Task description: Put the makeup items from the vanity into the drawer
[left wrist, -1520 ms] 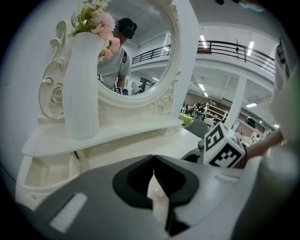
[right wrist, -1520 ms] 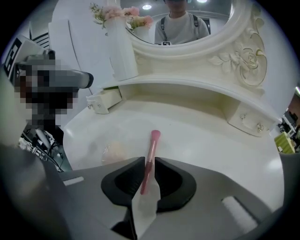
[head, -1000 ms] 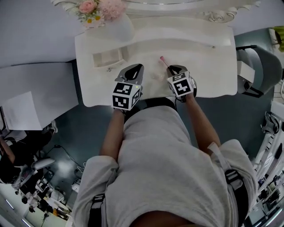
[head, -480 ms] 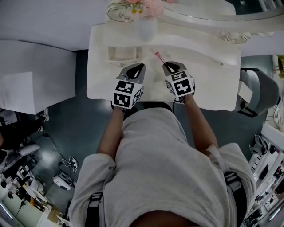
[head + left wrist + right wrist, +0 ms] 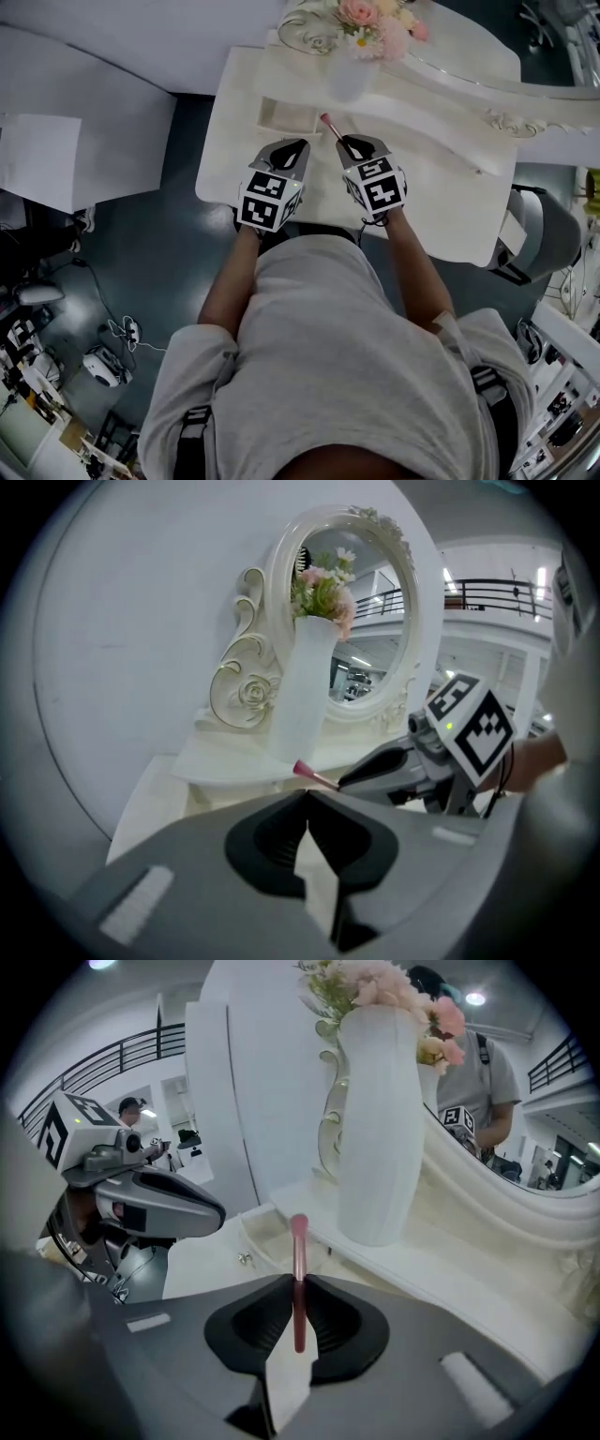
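Observation:
A thin pink makeup stick (image 5: 299, 1269) is clamped in my right gripper (image 5: 298, 1288), its tip sticking out forward; in the head view the pink makeup stick (image 5: 331, 128) points toward the open drawer (image 5: 289, 116) at the vanity's left. My left gripper (image 5: 292, 148) hovers just left of the right gripper (image 5: 354, 145), jaws shut with nothing between them. From the left gripper view the left gripper (image 5: 307, 794) is closed, and the pink makeup stick (image 5: 311, 775) shows ahead in the right gripper.
A white vase (image 5: 378, 1119) of pink flowers (image 5: 370, 19) stands on the raised shelf in front of an oval mirror (image 5: 370, 611). The white vanity top (image 5: 441, 202) stretches to the right. A grey chair (image 5: 527, 239) stands at its right end.
Both grippers have moved forward and left over the vanity; the stick's tip now lies close to the open drawer. The head view has swung.

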Tool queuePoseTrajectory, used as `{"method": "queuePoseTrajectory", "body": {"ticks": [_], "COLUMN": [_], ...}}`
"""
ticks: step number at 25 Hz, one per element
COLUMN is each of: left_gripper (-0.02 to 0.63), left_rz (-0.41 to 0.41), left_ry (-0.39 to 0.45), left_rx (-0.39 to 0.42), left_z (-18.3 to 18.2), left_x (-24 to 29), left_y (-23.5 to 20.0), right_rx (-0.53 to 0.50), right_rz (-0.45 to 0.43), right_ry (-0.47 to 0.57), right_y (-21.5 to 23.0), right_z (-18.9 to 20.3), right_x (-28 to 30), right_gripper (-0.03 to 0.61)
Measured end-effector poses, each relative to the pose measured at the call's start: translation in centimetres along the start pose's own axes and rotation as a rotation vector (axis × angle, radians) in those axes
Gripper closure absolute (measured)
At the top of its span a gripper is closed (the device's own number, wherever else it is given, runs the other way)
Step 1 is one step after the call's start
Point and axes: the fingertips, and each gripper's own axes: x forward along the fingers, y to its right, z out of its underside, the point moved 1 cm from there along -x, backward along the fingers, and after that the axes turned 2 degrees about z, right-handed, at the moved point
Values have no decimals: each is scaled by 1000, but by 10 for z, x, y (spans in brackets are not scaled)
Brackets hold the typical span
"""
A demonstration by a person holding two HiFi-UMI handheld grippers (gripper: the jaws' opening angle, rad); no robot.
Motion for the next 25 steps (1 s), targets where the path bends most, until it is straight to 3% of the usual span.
{"method": "queuePoseTrajectory", "body": {"ticks": [15,25], "left_gripper": [611,611], "left_rz": [-77,-86], "left_ry": [28,35], "left_rx": [-60,-78], "left_z": [-3,-11], "left_x": [-22,-28], "left_y": [-60,-104], "right_rx": [-120,-165], "right_rz": [-104,-122], "right_ry": [-22,-72], "right_y": [-45,-63], "right_z": [-49,-67], "right_x": [45,75], "right_gripper": [532,532]}}
